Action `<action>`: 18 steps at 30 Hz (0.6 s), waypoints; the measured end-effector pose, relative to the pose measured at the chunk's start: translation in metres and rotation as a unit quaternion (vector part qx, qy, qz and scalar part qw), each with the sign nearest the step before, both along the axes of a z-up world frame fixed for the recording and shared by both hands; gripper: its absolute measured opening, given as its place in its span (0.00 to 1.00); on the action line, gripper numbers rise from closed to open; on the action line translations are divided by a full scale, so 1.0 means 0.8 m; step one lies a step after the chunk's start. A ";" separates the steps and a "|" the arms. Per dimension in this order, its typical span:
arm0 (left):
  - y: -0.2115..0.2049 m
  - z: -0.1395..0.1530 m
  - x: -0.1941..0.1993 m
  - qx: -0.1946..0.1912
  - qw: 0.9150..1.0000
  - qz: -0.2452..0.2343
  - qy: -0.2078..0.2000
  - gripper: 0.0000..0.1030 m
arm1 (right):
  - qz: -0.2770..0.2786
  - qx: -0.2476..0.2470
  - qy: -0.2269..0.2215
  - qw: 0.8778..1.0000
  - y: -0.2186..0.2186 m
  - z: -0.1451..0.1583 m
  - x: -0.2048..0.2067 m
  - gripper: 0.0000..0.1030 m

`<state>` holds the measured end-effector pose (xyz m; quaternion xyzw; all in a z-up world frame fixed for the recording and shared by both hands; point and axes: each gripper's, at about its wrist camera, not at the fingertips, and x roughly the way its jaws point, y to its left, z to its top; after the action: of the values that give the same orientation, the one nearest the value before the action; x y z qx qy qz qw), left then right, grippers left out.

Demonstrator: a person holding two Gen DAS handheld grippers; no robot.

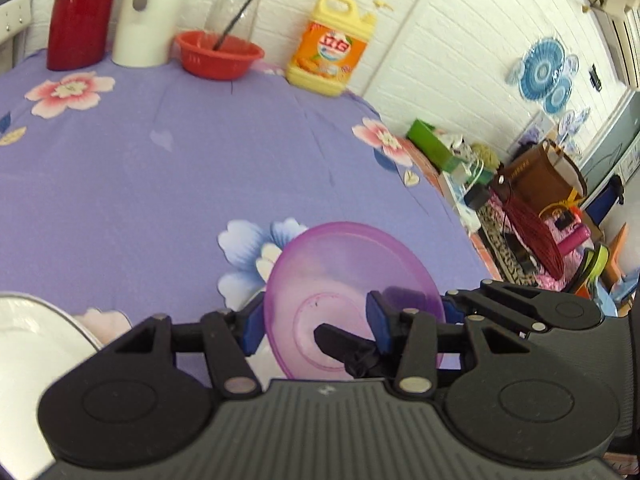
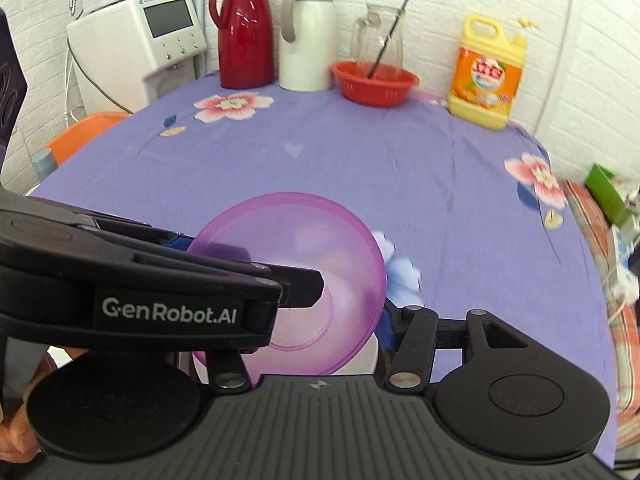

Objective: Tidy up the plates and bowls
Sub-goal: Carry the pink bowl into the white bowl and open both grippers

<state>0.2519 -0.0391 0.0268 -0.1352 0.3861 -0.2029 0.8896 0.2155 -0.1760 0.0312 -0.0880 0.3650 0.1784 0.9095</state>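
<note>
Left tongs [image 1: 316, 326] clamped across purple bowl [image 1: 352, 300] rim; right tongs [image 2: 296, 320] spread apart around it. Risk: slick plastic slipping, dropping onto table [image 2: 360, 160].

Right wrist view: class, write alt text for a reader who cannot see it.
A translucent purple bowl sits tilted between the right gripper's fingers, while the left gripper reaches in from the left and pinches its rim. Beyond, on a purple floral tablecloth, stand a red jug, a white jug, a red basket and a yellow bottle.
</note>
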 end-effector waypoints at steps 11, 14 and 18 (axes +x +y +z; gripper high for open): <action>-0.005 -0.013 0.003 0.033 0.999 -0.006 -0.009 0.56 | 0.021 0.022 -0.012 0.999 -0.007 -0.017 -0.008 0.87; 0.002 -0.003 0.002 0.031 0.999 0.001 -0.027 0.71 | 0.008 0.032 -0.044 0.999 -0.021 -0.007 -0.019 0.97; 0.020 0.021 -0.006 0.028 0.997 0.023 -0.070 0.76 | -0.026 0.057 -0.093 0.994 -0.046 0.011 -0.039 1.00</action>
<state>0.2468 -0.0228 0.0432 -0.1045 0.3253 -0.1806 0.9223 0.1844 -0.2132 0.0398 -0.0426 0.2698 0.1662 0.9475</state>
